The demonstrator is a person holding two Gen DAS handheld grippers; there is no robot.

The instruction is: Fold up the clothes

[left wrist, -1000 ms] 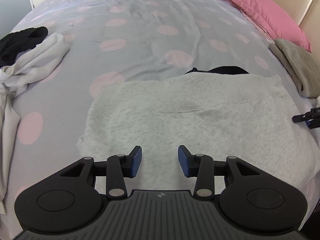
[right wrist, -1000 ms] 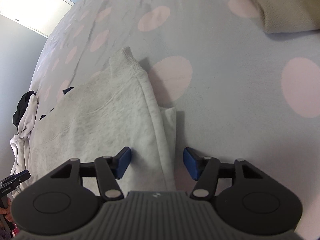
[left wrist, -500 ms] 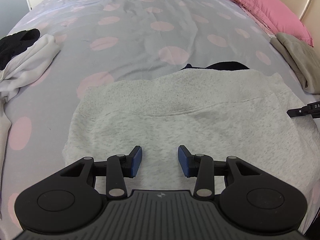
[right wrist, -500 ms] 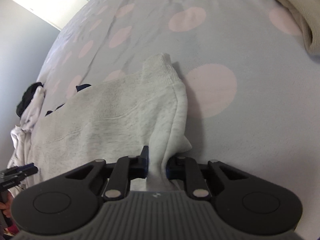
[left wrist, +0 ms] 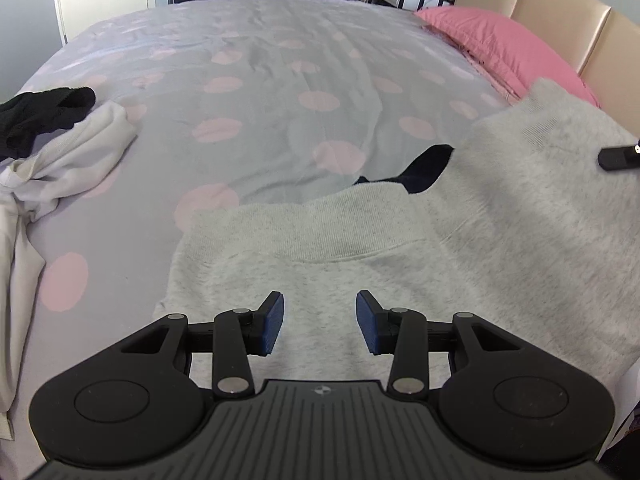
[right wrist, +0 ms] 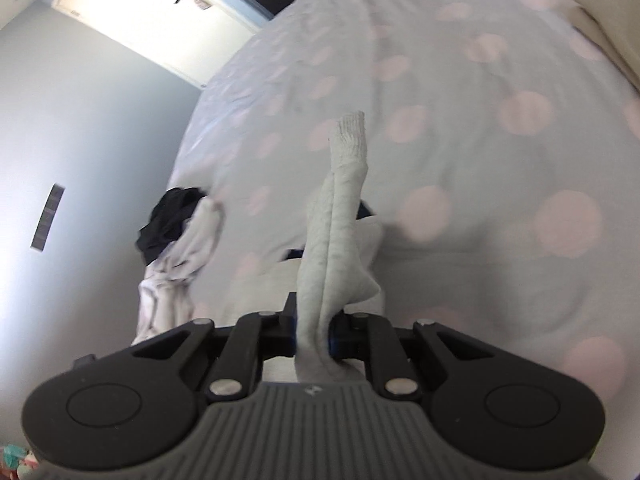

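Ahead of your left gripper the bed lies open, flat spotted sheet up to the far edge. To your left a white garment and a black one are heaped. To your right the lifted sweatshirt rises like a wall, with the pink pillow and headboard behind it.
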